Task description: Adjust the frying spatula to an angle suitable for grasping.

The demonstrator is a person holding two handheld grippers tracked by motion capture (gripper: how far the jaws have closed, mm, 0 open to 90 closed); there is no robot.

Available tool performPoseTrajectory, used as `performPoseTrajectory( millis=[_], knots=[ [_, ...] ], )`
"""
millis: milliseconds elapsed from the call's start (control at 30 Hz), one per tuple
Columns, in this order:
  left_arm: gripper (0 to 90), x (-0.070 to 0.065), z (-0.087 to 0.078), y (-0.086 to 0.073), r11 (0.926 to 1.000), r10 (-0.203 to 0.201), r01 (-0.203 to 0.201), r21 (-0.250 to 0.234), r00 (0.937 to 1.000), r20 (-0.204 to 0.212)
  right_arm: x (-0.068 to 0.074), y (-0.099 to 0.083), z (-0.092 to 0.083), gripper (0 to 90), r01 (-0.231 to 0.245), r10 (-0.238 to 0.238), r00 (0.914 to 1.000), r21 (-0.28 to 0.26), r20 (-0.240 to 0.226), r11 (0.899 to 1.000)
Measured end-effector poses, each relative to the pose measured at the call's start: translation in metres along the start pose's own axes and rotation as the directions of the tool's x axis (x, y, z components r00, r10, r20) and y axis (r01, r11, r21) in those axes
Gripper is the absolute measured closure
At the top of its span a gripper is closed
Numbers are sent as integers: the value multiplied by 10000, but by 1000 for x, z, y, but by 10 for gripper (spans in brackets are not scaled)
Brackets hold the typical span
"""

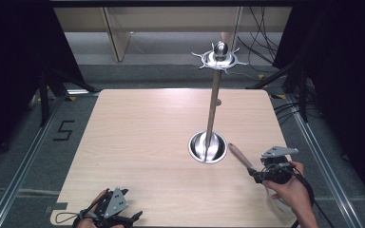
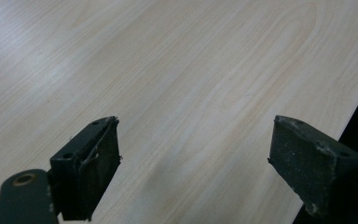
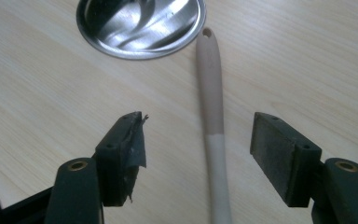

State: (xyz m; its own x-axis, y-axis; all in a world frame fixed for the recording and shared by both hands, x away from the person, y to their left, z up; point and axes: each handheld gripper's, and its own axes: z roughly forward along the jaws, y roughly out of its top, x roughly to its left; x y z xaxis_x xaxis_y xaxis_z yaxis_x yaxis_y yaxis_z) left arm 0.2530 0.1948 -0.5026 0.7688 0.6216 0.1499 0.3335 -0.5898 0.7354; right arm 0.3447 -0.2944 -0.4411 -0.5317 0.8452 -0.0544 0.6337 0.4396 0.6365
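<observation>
A long utensil with a beige handle (image 3: pixel 211 79) lies flat on the wooden table (image 1: pixel 142 133), its holed tip pointing at the round base (image 1: pixel 208 147) of a metal stand. My right gripper (image 3: pixel 199 133) is open with a jaw on each side of the handle, neither touching it. In the high view this right gripper (image 1: pixel 255 172) sits at the table's right front, held by a hand. My left gripper (image 2: pixel 196 135) is open over bare wood next to the table edge. In the high view, the left gripper (image 1: pixel 132 218) is at the front left corner.
The stand's thin pole (image 1: pixel 213 102) rises from the shiny base (image 3: pixel 140 23) to a hooked metal crown (image 1: pixel 220 58) high above the table's middle right. Dark curtains flank both sides, and cables (image 1: pixel 261 42) lie on the floor beyond.
</observation>
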Motion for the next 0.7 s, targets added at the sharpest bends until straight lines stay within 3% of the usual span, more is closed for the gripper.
performPoseTrajectory(
  millis=[233,267,433,500,567,600,667,700],
  knots=[
    [152,0,0,1,9997,179,-179,180,9998,-1,-11,10,6,432,3,11,9998,778,-177,9970],
    [153,0,-1,1,9995,164,-163,262,9999,-16,-11,11,7,438,-227,255,9993,1018,-262,9945],
    [153,-1,1,0,10000,-33,33,68,10000,-34,-13,15,18,466,-340,399,9983,1313,-430,9908],
    [153,0,-1,1,9998,49,-49,171,10000,-18,-14,18,23,477,-323,427,9976,1786,-545,9834],
    [153,-1,0,1,10000,-54,53,76,10000,61,-15,21,29,504,-213,327,9979,1915,-566,9813],
    [152,-1,-1,1,9999,-18,18,100,10000,64,-14,25,34,519,-356,511,9967,2256,-630,9736],
    [153,0,-1,1,9999,14,-14,130,10000,32,-15,28,40,536,-352,542,9959,2426,-720,9695],
    [153,1,-3,1,9989,223,-222,407,9998,-13,-15,28,40,536,-352,542,9959,2426,-720,9695]
  ],
)
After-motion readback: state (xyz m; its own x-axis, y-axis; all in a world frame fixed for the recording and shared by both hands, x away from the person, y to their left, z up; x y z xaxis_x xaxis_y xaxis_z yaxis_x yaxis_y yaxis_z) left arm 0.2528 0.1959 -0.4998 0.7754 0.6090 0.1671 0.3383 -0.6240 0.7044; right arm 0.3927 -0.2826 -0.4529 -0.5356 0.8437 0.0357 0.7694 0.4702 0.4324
